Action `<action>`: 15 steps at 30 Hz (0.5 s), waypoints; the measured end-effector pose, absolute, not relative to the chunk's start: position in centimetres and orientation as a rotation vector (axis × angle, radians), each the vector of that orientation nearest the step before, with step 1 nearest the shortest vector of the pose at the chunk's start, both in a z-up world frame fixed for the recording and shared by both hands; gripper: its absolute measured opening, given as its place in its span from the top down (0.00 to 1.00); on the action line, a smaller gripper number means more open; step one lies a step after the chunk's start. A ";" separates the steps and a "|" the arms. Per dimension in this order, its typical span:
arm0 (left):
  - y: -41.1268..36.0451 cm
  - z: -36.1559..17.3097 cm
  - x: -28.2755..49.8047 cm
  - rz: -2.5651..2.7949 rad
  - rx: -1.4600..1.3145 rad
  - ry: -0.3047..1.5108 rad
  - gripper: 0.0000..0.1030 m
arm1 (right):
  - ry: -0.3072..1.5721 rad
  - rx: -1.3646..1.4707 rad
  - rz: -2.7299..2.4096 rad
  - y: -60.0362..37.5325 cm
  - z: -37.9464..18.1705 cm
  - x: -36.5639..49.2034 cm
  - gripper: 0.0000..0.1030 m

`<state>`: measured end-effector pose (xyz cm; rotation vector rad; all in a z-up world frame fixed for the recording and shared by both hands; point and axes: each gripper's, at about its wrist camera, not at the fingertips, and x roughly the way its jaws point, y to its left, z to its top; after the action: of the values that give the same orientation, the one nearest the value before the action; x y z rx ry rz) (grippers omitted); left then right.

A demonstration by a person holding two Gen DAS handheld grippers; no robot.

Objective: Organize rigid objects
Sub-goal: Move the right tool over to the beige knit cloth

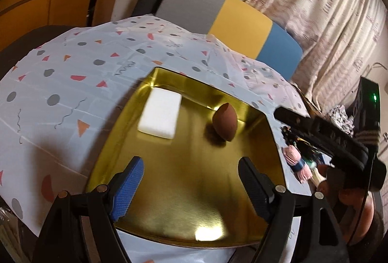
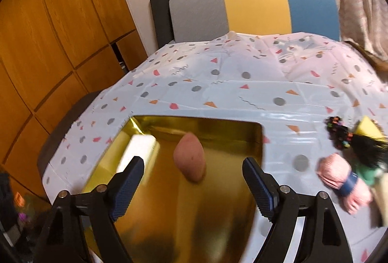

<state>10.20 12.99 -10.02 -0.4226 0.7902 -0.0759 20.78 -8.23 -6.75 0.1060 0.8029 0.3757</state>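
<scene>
Resting inside the gold tray (image 1: pixel 264 141) are a brown egg-shaped sponge (image 1: pixel 224 122) and a white block (image 1: pixel 160 115), lying apart. Beside the tray, the pink yarn bundle (image 2: pixel 339 178) and dark beaded piece (image 2: pixel 338 133) lie crowded together on the tablecloth (image 2: pixel 242 73), so we judge a careless reach could snag both. We hold the left gripper (image 1: pixel 190 185) and right gripper (image 2: pixel 192 186) over the tray, jaws spread, empty.

Home room: wooden wardrobe (image 2: pixel 48 44), curtains (image 1: pixel 339 8), tricolour chair (image 2: pixel 254 8).
</scene>
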 end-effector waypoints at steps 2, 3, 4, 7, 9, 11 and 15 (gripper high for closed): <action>12.2 -9.9 10.1 -0.096 -0.410 0.792 0.21 | 0.801 0.096 0.355 -9.7 -6.8 19.6 0.18; 11.7 -9.9 10.0 -0.106 -0.402 0.795 0.21 | 0.800 0.098 0.344 -10.4 -6.9 19.2 0.18; 11.3 -9.8 9.9 -0.114 -0.395 0.797 0.21 | 0.800 0.100 0.329 -11.3 -6.9 18.6 0.18; 9.8 -9.8 9.6 -0.148 -0.370 0.808 0.21 | 0.812 0.115 0.276 -14.0 -7.4 17.4 0.18; 8.7 -9.9 9.4 -0.172 -0.352 0.817 0.21 | 0.821 0.131 0.249 -15.7 -7.8 16.5 0.18; 7.5 -10.1 9.2 -0.199 -0.334 0.829 0.21 | 0.833 0.140 0.218 -17.3 -8.5 15.6 0.18; 4.8 -10.4 8.4 -0.262 -0.296 0.848 0.21 | 0.867 0.143 0.179 -20.0 -10.2 14.0 0.18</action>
<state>8.42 4.84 -10.44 -0.2964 0.8481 -0.2623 14.00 -20.01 -10.23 0.1434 0.8671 0.1789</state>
